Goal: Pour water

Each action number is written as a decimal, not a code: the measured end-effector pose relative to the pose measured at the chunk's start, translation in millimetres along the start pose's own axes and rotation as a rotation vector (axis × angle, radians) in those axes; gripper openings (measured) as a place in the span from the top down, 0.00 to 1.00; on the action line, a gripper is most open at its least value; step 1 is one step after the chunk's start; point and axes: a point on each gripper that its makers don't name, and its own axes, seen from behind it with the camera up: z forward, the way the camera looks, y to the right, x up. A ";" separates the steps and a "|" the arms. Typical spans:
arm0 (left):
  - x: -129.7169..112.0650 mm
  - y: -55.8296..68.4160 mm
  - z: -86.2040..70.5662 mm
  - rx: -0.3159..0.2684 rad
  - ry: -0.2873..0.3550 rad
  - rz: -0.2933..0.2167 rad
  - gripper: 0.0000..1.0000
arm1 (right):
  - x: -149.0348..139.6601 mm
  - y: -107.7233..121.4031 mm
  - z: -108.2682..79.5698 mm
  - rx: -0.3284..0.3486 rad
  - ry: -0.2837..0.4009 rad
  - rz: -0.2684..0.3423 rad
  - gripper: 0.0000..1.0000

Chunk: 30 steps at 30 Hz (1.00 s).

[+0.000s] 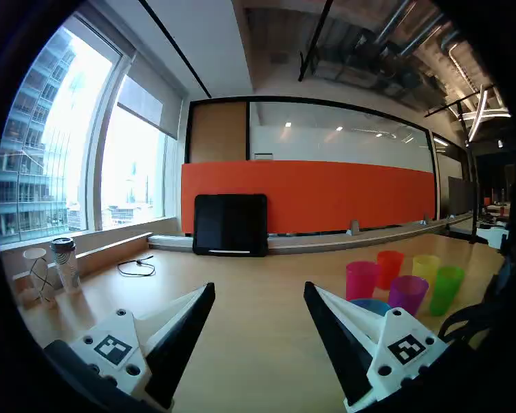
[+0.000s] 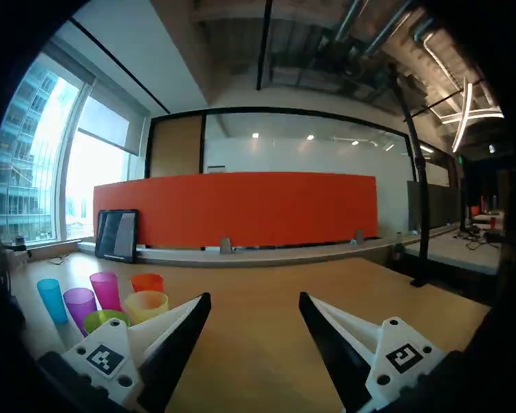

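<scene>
Several coloured plastic cups stand in a cluster on the wooden table. In the left gripper view they sit right of my fingers: pink cup, orange cup, yellow cup, green cup, purple cup, and a blue cup partly behind my right finger. My left gripper is open over bare table, holding nothing. In the right gripper view the same cluster lies at the lower left: blue cup, purple cup, pink cup, orange cup. My right gripper is open with nothing in it.
A black tablet leans against the orange partition at the table's back. A lidded tumbler, a wire-framed glass and a cable lie near the window ledge. A black pole rises at the table's right edge.
</scene>
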 end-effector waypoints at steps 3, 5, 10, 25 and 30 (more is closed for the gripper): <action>0.1 -0.4 0.0 0.000 0.000 0.000 0.04 | -0.8 -1.0 -1.0 0.001 -0.002 -0.006 0.01; 0.1 -0.8 0.1 0.000 0.000 0.000 0.04 | -1.6 -2.3 -1.2 0.003 -0.003 -0.013 0.01; 0.1 -0.6 0.3 0.000 0.000 0.000 0.04 | -0.5 -3.3 -1.1 0.003 -0.004 -0.021 0.01; 0.2 0.1 0.3 0.000 0.000 0.000 0.04 | 0.3 -3.8 -3.3 0.004 -0.004 -0.022 0.01; 0.1 0.0 0.1 0.000 0.000 0.000 0.04 | -0.5 -4.8 -2.9 0.006 -0.005 -0.021 0.01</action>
